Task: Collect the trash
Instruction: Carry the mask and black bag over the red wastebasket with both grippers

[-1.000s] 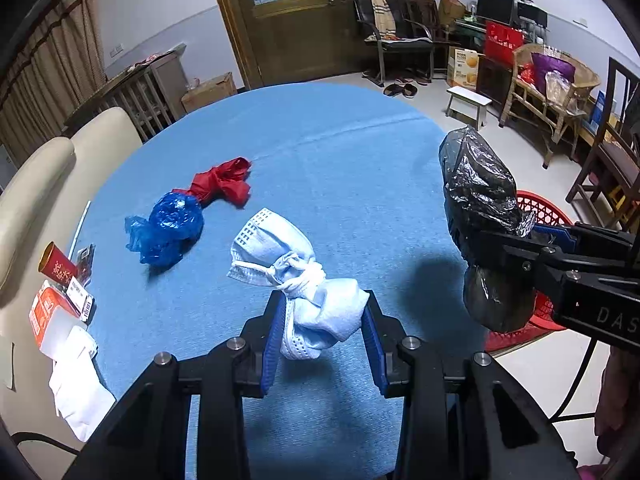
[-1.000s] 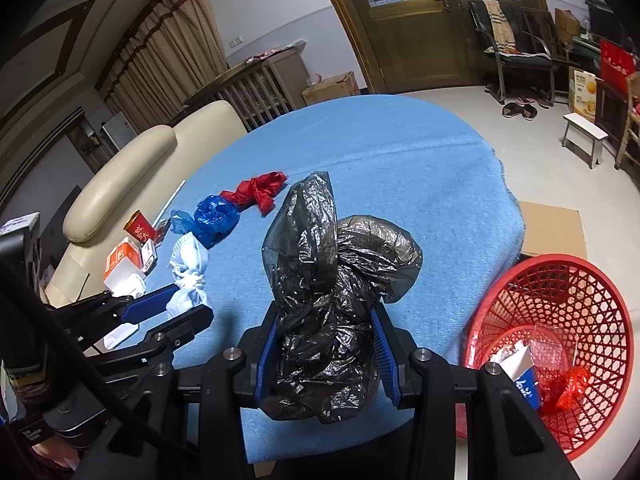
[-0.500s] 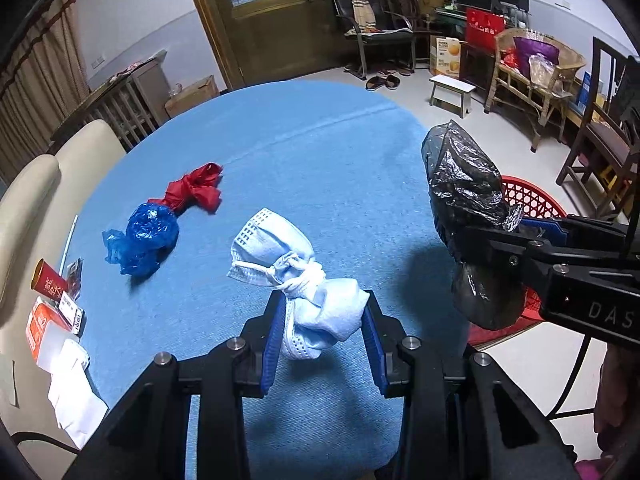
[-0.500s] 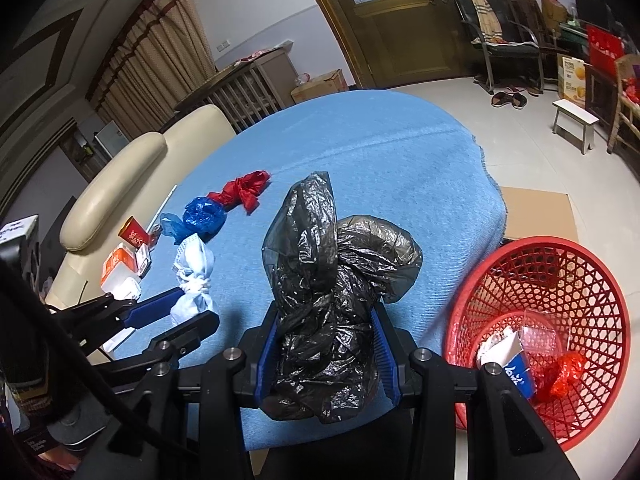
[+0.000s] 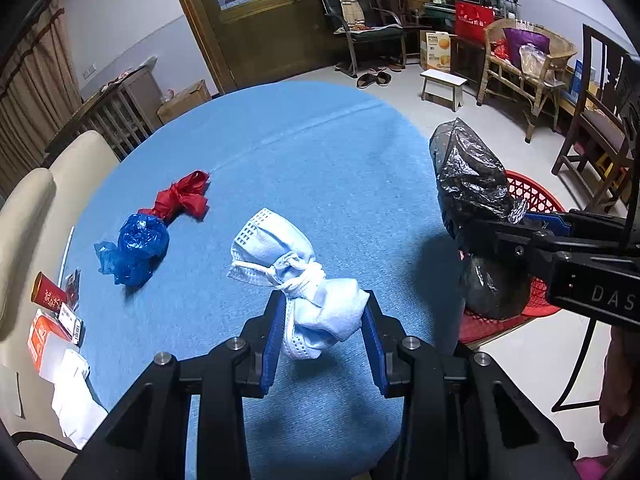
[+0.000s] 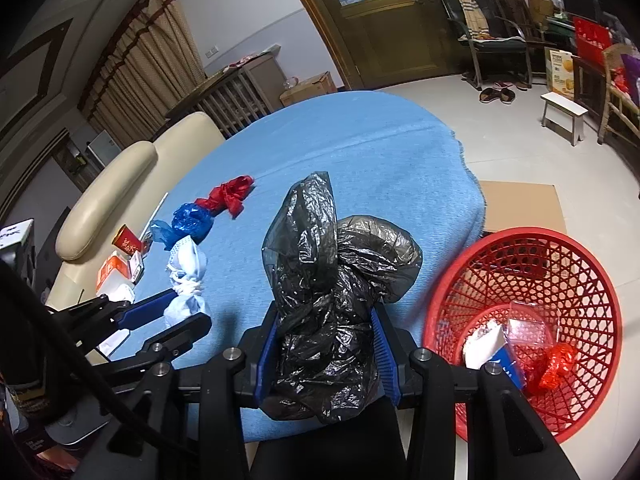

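Note:
My left gripper [image 5: 324, 320] is shut on a knotted pale-blue face mask [image 5: 296, 276] and holds it above the blue table [image 5: 304, 160]. It also shows in the right wrist view [image 6: 186, 280]. My right gripper [image 6: 324, 340] is shut on a crumpled black plastic bag [image 6: 332, 280], held near the table's right edge, left of the red mesh basket [image 6: 560, 280]. The black bag [image 5: 468, 184] and the basket [image 5: 532, 196] show at the right of the left wrist view. A blue plastic bag [image 5: 140, 244] and a red plastic bag [image 5: 184, 200] lie on the table at the left.
The basket on the floor holds a white carton [image 6: 486, 344], clear plastic and a red wrapper [image 6: 554, 364]. Small boxes and a red can [image 5: 46, 298] lie at the table's left edge beside a cream sofa [image 5: 24, 200]. Flat cardboard [image 6: 520, 208] lies behind the basket.
Both grippers have shifted right towards the basket with their loads; the table items slid left in view, and more of the basket's inside now shows in the right wrist view.

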The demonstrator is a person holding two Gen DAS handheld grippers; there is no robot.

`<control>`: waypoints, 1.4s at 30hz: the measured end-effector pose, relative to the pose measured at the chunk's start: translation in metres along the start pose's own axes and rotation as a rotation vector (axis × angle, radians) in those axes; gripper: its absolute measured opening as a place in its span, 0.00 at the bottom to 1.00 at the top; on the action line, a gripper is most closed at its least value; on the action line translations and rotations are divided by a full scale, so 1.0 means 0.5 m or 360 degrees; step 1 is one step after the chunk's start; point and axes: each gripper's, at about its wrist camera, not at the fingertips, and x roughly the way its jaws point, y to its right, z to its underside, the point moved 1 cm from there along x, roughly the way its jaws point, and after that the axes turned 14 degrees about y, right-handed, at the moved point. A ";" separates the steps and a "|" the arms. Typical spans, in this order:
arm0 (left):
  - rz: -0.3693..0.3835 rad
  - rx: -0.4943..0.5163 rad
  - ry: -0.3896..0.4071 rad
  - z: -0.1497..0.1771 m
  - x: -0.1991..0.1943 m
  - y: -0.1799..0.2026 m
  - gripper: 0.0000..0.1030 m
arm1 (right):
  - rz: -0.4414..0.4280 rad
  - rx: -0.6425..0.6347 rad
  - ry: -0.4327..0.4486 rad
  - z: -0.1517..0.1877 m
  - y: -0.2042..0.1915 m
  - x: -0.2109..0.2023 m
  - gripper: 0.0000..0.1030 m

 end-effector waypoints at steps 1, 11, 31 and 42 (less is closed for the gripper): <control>0.0000 0.0005 0.0001 0.000 0.000 0.002 0.38 | 0.0005 0.0004 0.0002 0.000 0.003 -0.002 0.44; 0.0018 0.0058 0.0001 -0.009 0.003 0.027 0.38 | 0.0034 0.0051 0.0023 0.003 0.038 -0.019 0.44; 0.0138 0.0217 -0.0019 -0.054 0.039 0.150 0.39 | 0.0171 0.0219 0.0063 0.011 0.172 -0.079 0.44; 0.0294 0.0330 -0.0057 -0.072 0.091 0.250 0.39 | 0.0329 0.0379 0.0047 0.033 0.299 -0.111 0.44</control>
